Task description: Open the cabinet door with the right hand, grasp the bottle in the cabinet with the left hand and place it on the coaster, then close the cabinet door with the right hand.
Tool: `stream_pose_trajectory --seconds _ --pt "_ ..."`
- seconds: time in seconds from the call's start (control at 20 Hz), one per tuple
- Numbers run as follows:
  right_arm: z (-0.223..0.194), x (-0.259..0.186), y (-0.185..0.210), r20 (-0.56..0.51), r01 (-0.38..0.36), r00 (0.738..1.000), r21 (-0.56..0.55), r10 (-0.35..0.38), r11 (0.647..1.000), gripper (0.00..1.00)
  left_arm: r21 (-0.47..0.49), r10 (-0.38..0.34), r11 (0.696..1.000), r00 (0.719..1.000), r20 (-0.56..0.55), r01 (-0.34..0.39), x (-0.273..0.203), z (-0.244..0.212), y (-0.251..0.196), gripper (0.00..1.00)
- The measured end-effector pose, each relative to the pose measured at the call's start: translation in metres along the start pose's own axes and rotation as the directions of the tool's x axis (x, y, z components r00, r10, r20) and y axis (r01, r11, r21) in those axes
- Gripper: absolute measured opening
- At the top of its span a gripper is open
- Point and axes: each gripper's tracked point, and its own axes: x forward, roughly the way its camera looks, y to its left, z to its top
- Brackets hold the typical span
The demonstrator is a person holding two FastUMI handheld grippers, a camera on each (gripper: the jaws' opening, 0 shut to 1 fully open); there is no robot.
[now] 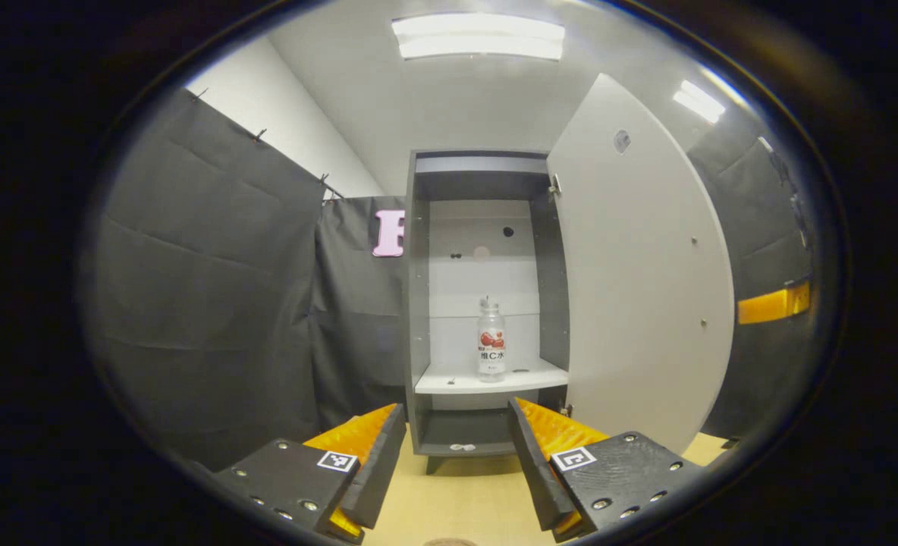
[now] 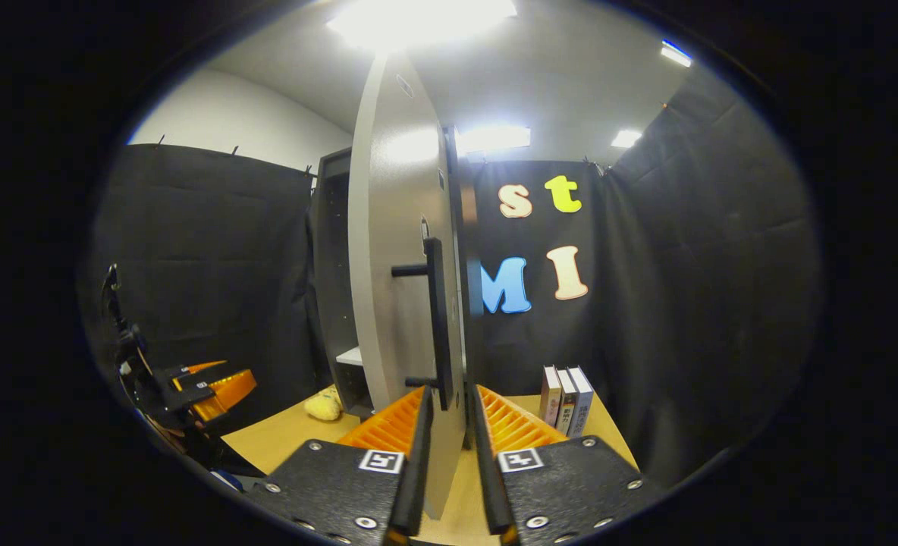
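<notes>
Seen from the left gripper view: a tall grey cabinet [image 1: 487, 303] standing on a light wooden table [image 1: 456, 493], its door [image 1: 638, 280] swung wide open to the right. Inside, on a white shelf [image 1: 487, 377], a clear bottle [image 1: 491, 339] with a white cap and a red-and-white label, upright, set toward the middle of the shelf. Below the shelf, a lower compartment with something small and pale on its floor, too small to make out. At the bottom of this view, the left gripper [image 1: 456, 447] with fingers spread wide apart, holding nothing, well short of the cabinet and roughly lined up with the bottle. Black cloth wall [image 1: 206, 288] on the left and behind.

Seen from the right gripper view: the same door [image 2: 400, 265] edge-on and very close, showing its outer face and a long dark bar handle [image 2: 435, 318] mounted upright on two posts. Right gripper [image 2: 447, 425] low in the view, its two fingers straddling the door's free edge beneath the handle, one on each side; close to the panel, though whether both press on it cannot be told. Bottle hidden here behind the door. Past the door, three books [image 2: 565, 394] standing upright side by side on the table near the cloth wall, and a small yellow soft object [image 2: 322, 406] lying by the cabinet's foot. Far left, the left gripper [image 2: 206, 390] farther off, held above the table edge.
</notes>
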Motion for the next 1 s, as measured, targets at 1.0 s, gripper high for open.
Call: stream_pose_trajectory --seconds 1.0 --pt "-0.057 -0.029 -0.086 -0.024 0.451 0.893 0.025 -0.450 0.892 0.97 -0.108 -0.258 0.960 0.966 0.021 0.259 0.242 0.002 -0.056 0.82"
